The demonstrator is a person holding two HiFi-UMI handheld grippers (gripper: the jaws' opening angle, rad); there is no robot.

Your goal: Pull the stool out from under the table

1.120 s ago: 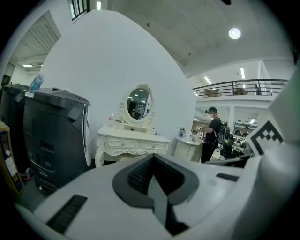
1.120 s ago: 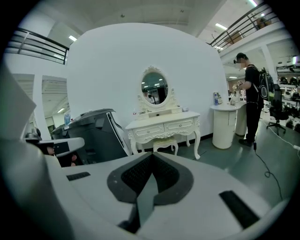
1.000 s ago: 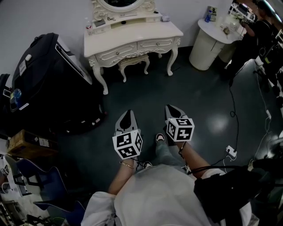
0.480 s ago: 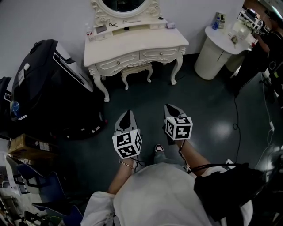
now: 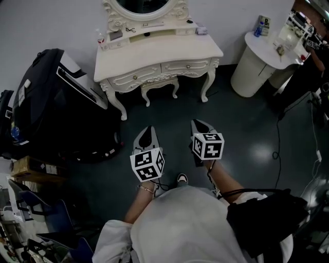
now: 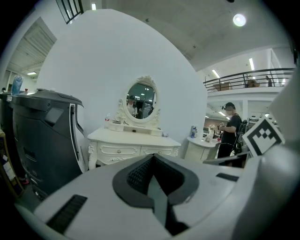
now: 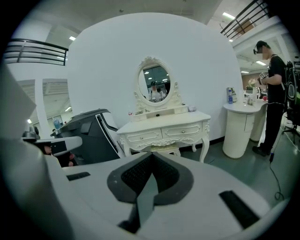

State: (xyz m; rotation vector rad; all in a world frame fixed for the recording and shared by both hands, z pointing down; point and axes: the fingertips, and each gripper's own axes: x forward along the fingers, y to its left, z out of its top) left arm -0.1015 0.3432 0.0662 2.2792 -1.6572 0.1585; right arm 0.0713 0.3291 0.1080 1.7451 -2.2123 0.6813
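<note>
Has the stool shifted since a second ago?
No. The stool still sits tucked under the dressing table, between its front legs.

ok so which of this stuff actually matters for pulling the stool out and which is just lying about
For the job:
- stool, tucked under the dressing table
- left gripper and right gripper, jaws shut, nothing held

Lying about:
- large black machine
- round white stand
- oval mirror
</note>
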